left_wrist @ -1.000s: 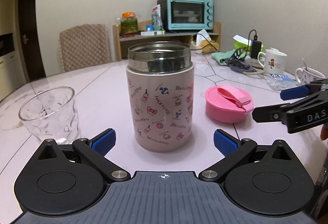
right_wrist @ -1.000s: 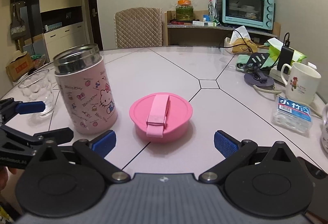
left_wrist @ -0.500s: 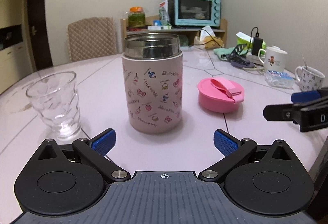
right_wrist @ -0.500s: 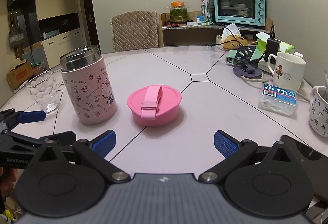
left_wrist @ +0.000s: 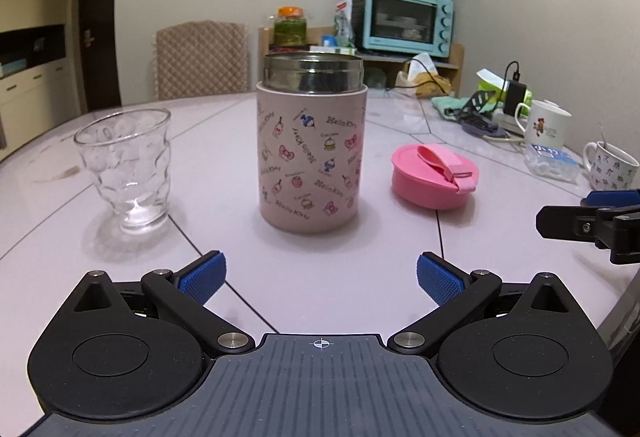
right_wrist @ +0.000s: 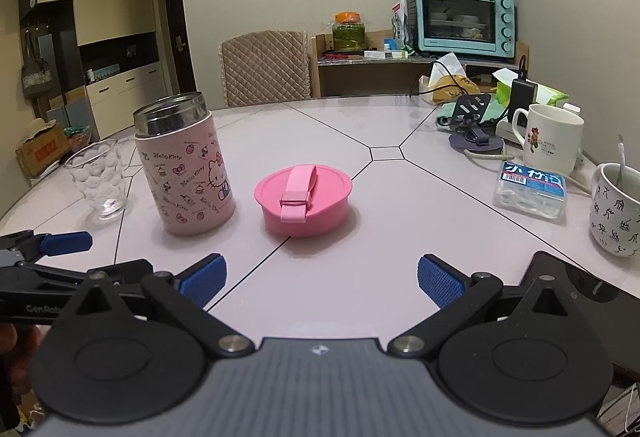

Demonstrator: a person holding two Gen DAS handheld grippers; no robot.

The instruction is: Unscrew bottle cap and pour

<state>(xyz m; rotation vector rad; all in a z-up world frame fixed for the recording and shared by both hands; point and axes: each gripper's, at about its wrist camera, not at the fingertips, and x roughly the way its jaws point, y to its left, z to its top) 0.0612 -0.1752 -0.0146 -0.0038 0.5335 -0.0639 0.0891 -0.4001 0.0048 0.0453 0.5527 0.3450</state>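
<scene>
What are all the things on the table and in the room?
Hello Kitty steel-rimmed flask: one, pale pink, table middle, open, upright.
Round plastic cap with strap: one, pink, on table right of flask, apart from it.
Dimpled drinking glass: one, clear, left of flask.
Ceramic mugs: two, white; cartoon one far right, patterned one nearer, with spoon.
Plastic packet with blue label: one, between mugs.
Toaster oven: one, turquoise, back shelf, jars on top.
Green-filled jar with orange lid: one, left of oven.
Quilted chair: one, beige, behind table.
Round tabletop: one, pale pink.
Left tool: one, black with blue pads, open, before flask.
Right tool: one, same, open, before cap.
</scene>
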